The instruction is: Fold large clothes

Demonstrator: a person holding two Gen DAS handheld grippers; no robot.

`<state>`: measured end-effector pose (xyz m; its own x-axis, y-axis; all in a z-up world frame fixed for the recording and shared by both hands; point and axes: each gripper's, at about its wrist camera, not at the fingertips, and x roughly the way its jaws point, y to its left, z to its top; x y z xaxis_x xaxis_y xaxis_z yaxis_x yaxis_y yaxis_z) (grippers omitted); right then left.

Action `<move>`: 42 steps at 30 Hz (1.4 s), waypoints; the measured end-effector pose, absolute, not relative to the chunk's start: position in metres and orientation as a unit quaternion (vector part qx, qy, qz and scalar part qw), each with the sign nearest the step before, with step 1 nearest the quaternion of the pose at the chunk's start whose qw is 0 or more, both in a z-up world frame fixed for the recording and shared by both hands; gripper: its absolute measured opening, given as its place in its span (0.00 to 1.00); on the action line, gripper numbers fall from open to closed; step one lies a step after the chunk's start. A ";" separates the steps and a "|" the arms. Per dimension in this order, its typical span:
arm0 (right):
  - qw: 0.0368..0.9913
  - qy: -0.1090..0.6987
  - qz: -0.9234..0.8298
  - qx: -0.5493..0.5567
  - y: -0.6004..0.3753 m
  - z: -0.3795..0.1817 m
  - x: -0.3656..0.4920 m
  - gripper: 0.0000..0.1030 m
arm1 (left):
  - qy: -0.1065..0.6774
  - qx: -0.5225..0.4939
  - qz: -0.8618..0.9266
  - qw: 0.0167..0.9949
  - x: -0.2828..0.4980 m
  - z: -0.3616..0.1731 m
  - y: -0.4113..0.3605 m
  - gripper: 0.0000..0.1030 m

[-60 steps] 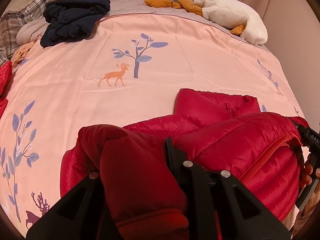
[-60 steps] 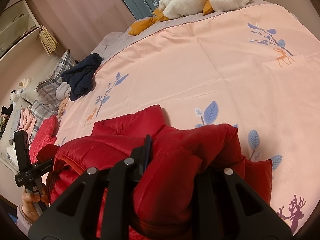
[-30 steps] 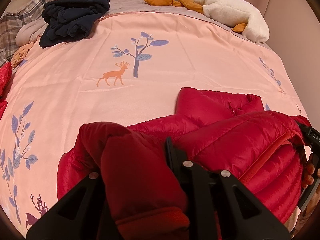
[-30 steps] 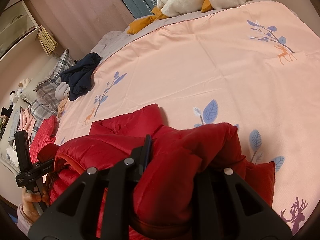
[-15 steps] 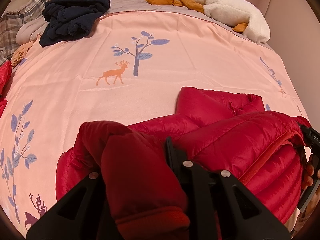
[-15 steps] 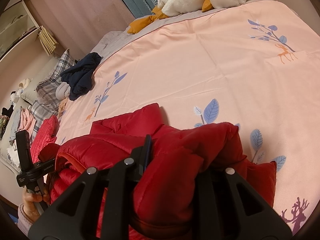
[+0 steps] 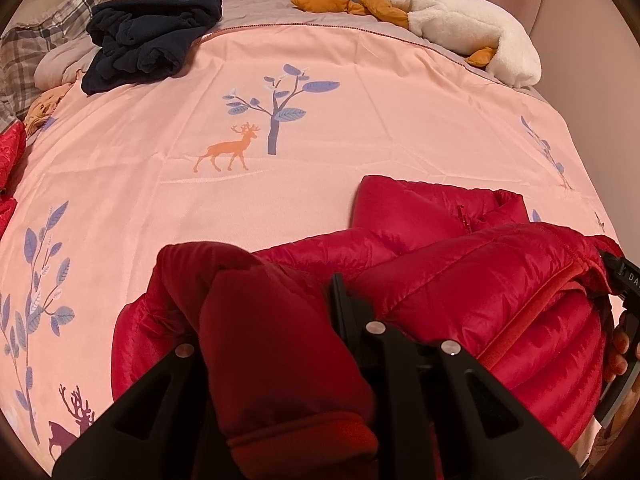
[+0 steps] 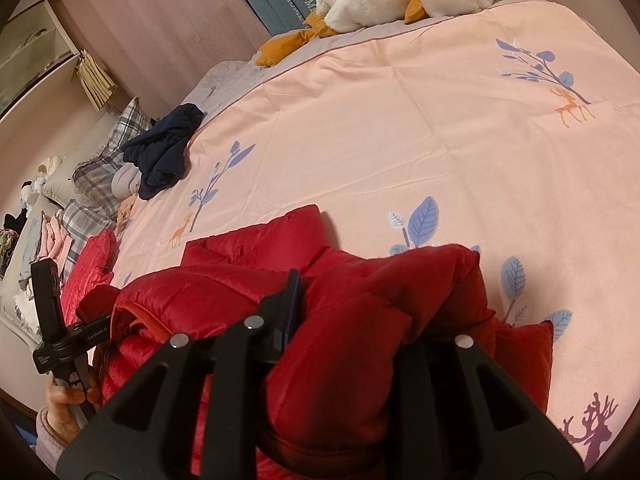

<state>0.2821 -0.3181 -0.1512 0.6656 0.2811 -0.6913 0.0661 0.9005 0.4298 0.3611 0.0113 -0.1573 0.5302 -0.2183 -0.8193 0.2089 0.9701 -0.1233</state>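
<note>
A red puffer jacket (image 7: 460,280) lies bunched at the near edge of a pink bedspread (image 7: 320,112). My left gripper (image 7: 276,320) is shut on a thick fold of the red puffer jacket, which bulges between its fingers. My right gripper (image 8: 352,320) is shut on another fold of the same jacket (image 8: 224,292) at its other end. The jacket's collar end lies flat on the bedspread (image 8: 400,128) beyond both grippers. Each gripper's body shows at the edge of the other's view, the right one (image 7: 624,280) and the left one (image 8: 52,320).
A dark navy garment (image 7: 148,36) lies crumpled at the far left of the bed. A white and orange plush toy (image 7: 464,28) rests by the headboard. Plaid pillows (image 8: 100,172) and another red garment (image 8: 92,264) lie at the left side.
Both grippers keep their hold on the jacket. The views have shifted only slightly; the jacket has barely moved.
</note>
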 end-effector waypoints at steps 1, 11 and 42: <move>0.887 0.404 0.060 0.215 -0.318 -0.151 0.282 0.23 | 0.469 -0.005 -0.122 0.875 0.361 -0.157 0.011 0.15; 0.886 0.403 0.063 0.220 -0.314 -0.148 0.273 0.30 | 0.465 -0.001 -0.114 0.878 0.358 -0.150 0.009 0.16; 0.888 0.382 0.072 0.246 -0.319 -0.126 0.264 0.57 | 0.437 -0.052 -0.114 0.891 0.347 -0.121 0.019 0.54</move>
